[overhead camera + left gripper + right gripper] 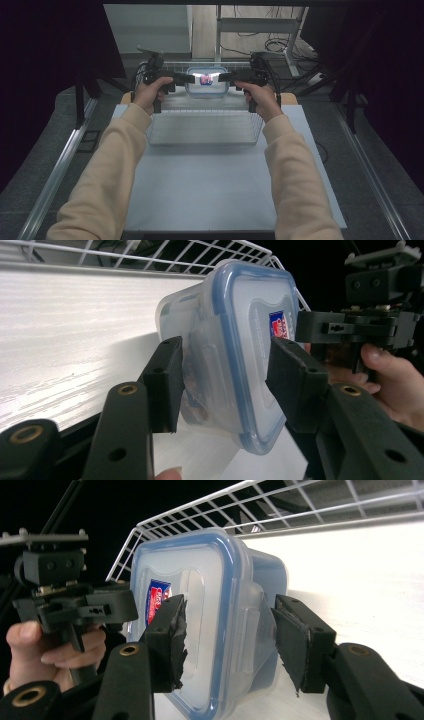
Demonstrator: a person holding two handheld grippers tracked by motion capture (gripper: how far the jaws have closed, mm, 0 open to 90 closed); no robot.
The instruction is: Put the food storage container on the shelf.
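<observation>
Container (206,82): flanked from both ends, so it could be lifted level.
Left gripper (222,385): fingers parted around it.
Right gripper (227,645): likewise released.

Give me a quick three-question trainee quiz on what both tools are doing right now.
1. True or false: the left tool and the right tool each straddle an end of the same plastic container.
2. Multiple choice: the seal band round the container's lid is A) red, B) blue, C) green.
3. Fill in: behind the container stands a white wire ____.

Key
1. True; a jaw sits on either side of the container in both gripper views, though firm contact cannot be confirmed.
2. B.
3. Basket.
</observation>
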